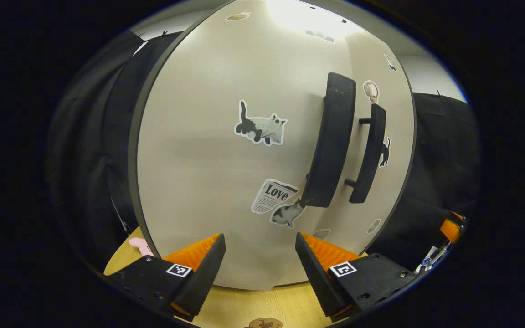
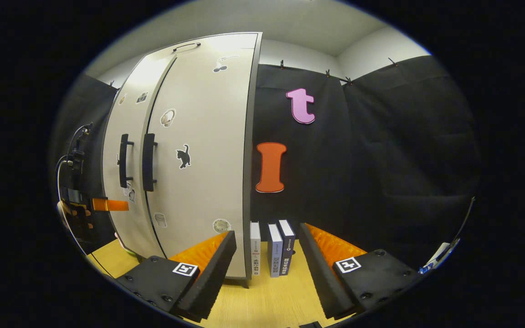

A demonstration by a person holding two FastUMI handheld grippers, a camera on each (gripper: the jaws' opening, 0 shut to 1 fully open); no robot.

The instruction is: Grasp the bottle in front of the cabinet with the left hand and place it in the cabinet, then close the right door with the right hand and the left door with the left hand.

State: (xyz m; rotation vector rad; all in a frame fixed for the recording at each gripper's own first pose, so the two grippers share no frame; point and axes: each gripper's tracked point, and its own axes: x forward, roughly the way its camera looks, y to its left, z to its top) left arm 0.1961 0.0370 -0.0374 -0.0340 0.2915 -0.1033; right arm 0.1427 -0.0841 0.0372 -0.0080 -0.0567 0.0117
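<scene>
The white cabinet stands with both doors shut in the right gripper view, its left door (image 2: 128, 114) and right door (image 2: 208, 136) meeting at two black handles. My left gripper (image 1: 260, 264) is open and empty, close up to the left door (image 1: 208, 159), which carries cat stickers. The left handle (image 1: 333, 141) and right handle (image 1: 369, 155) sit just right of its fingers. From the right gripper view, the left gripper (image 2: 116, 205) reaches the left door's lower edge with an orange finger. My right gripper (image 2: 267, 269) is open and empty, held back from the cabinet's right corner.
Three books (image 2: 271, 248) stand upright against the black wall right of the cabinet. The wooden table (image 1: 262, 305) runs under both grippers. A small pink object (image 1: 140, 246) lies left of the cabinet's base. A hand (image 2: 78, 216) holds the left gripper.
</scene>
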